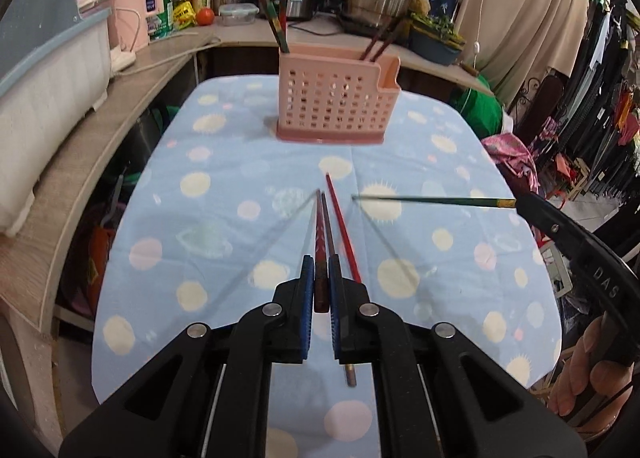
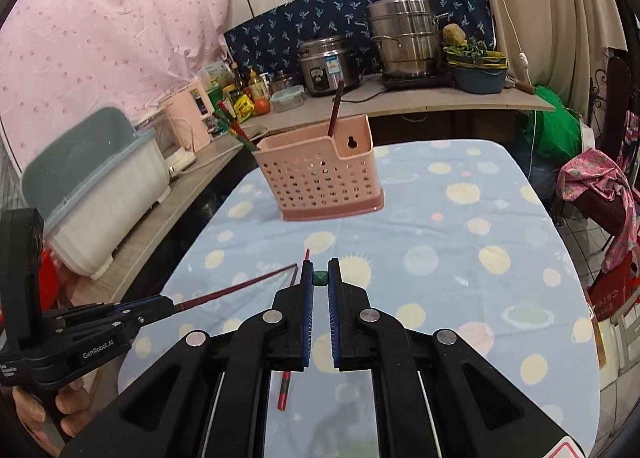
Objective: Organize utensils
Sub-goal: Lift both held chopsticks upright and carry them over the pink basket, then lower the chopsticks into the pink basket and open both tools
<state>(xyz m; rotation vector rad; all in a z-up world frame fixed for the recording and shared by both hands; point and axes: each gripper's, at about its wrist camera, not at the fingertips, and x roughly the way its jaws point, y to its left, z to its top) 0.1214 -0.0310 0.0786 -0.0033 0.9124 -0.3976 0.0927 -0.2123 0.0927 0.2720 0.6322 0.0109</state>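
In the left wrist view, a dark red chopstick with a patterned shaft (image 1: 321, 250) is clamped between the blue-padded fingers of the left gripper (image 1: 321, 278), with its thin end pointing towards 12 o'clock. It is gripped near its thick end, probably so that the thin end can be led down into the pink perforated plastic utensil basket (image 1: 336, 102), which stands at 12 o'clock on the light blue tablecloth printed with planets (image 1: 224, 218). Several chopsticks are already standing in this basket. At 3 o'clock, a dark green chopstick with a yellow band (image 1: 432, 200) is held out level by the right gripper (image 2: 320, 278); in the right wrist view only its green butt end is seen, pinched between the closed pads. One plain red chopstick (image 1: 343, 226) is left lying on the cloth, just beside the left gripper. Both held chopsticks appear to be lifted clear of the cloth, judging by their shadows; delivery to the basket is judged to be the step in hand.
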